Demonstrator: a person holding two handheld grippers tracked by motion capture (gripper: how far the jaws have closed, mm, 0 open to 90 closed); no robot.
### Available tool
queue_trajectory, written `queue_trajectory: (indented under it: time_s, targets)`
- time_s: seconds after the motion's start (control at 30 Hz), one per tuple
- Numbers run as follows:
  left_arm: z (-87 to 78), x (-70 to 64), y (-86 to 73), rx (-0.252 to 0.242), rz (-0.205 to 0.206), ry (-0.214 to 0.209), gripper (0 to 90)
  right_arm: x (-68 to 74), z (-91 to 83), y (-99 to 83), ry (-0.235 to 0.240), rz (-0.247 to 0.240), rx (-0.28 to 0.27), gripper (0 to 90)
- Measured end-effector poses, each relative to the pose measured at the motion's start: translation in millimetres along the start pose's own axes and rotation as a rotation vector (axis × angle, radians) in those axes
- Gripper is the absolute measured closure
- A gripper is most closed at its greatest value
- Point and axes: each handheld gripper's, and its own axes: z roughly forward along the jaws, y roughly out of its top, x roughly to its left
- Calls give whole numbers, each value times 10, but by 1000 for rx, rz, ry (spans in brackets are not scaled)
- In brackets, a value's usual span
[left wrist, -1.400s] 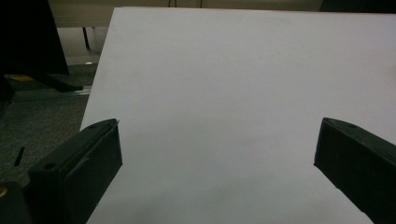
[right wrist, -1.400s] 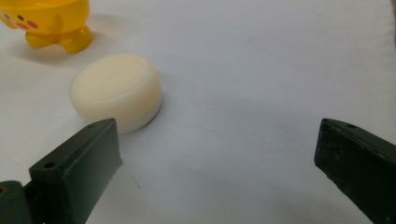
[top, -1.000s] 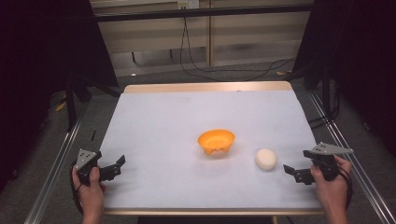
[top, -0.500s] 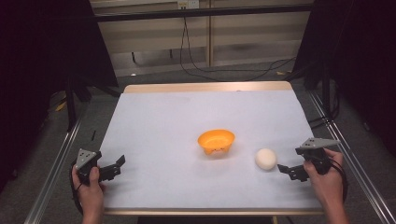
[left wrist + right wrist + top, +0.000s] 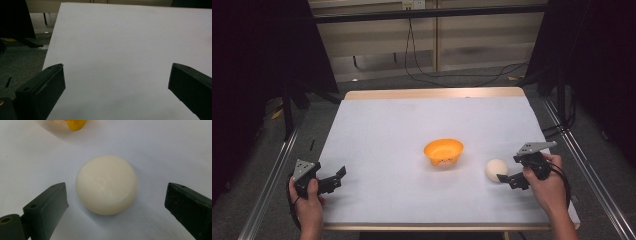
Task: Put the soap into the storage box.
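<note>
A cream round ball-like object (image 5: 496, 170) (image 5: 106, 184) lies on the white table sheet, right of an orange bowl (image 5: 443, 151) whose edge shows as a yellow-orange sliver (image 5: 74, 124) in the right gripper view. My right gripper (image 5: 507, 177) (image 5: 116, 202) is open and sits just right of the ball, its jaws standing wide on either side of it without touching. My left gripper (image 5: 337, 176) (image 5: 116, 81) rests open near the table's front left corner, with bare sheet between its jaws.
The white sheet (image 5: 412, 130) covers the wooden table, with metal rails (image 5: 272, 175) along both sides. Cables (image 5: 452, 75) trail on the floor behind the far edge. Dark stands flank the table.
My right gripper has moved left toward the cream ball and now brackets it. The left gripper, bowl and ball have stayed put.
</note>
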Motion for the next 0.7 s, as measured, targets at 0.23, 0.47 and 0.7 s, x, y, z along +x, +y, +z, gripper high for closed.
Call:
queue_trajectory:
  time_s: [0.23, 0.47, 0.7]
  targets:
    - [0, 0, 0, 1, -3, 0, 8, 40, 89, 49, 12, -12, 20, 76]
    - [0, 1, 0, 3, -1, 1, 8, 56, 167, 72, 26, -13, 29, 118]
    - [-1, 7, 2, 1, 3, 3, 8, 74, 229, 102, 19, -7, 44, 171]
